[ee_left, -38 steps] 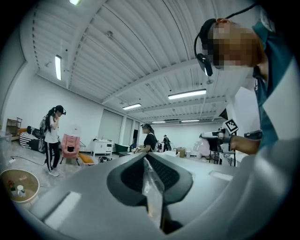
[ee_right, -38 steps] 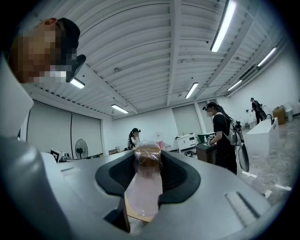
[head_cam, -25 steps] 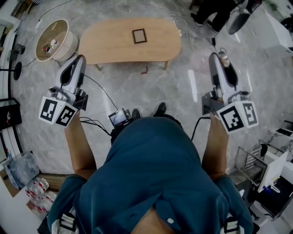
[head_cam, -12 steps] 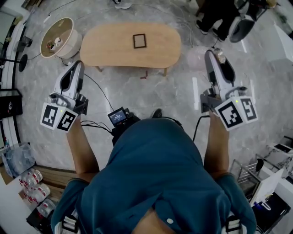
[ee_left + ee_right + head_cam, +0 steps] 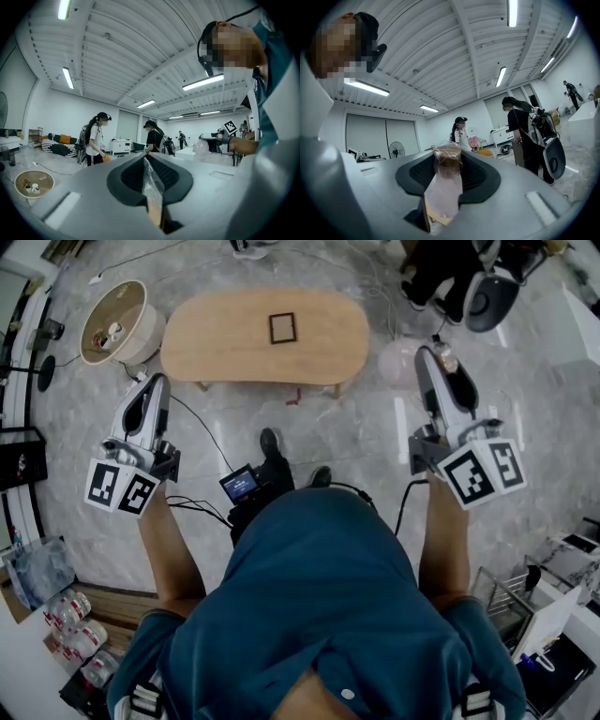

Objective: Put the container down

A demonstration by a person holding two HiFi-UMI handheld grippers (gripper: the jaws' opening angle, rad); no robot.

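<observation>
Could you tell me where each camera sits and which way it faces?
Head view: on the person's head, facing steeply down at the floor and wooden table; shows their torso, forearms, left gripper, right gripper.
Left gripper view: on the left gripper, looking along jaws shut on a clear plastic strip, into the room; person's torso at right.
Right gripper view: on the right gripper, angled up along jaws shut on the container; person's head upper left.
Shared: head and left gripper views both show the basket.

Bright ceiling strip lights (image 5: 69, 77), glare on glossy floor (image 5: 395, 418), fisheye warping, dark vignetted corners, soft foreground
</observation>
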